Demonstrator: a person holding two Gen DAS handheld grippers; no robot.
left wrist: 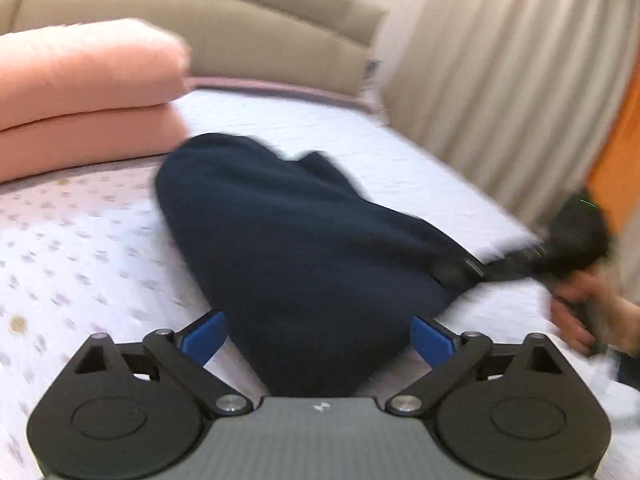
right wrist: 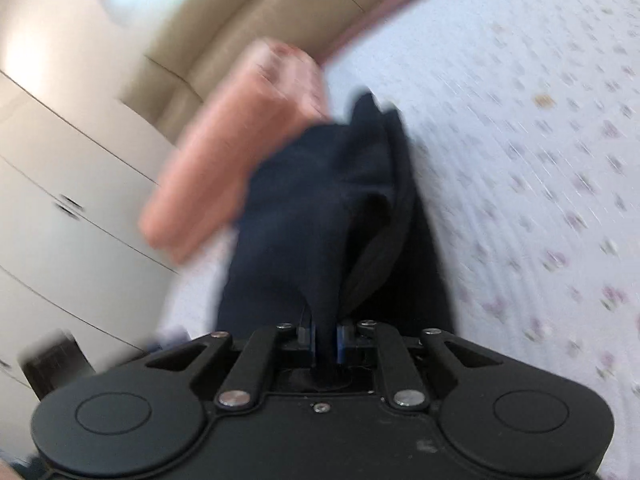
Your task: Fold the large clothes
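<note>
On my left sits the folded pink blanket (left wrist: 88,80). My left gripper (left wrist: 316,340) has its jaws spread wide around the navy garment (left wrist: 288,240), which lies on the flowered bedspread (left wrist: 80,240). My right gripper (right wrist: 325,344) has its jaws pinched tight on the garment's edge.

Left gripper (left wrist: 318,344) spread wide; right gripper (right wrist: 325,344) pinched nearly closed, gripped by a bare hand (left wrist: 588,312)

Garment (left wrist: 304,236) lies on the bed (left wrist: 80,240), folded blanket (left wrist: 88,80) behind it
</note>
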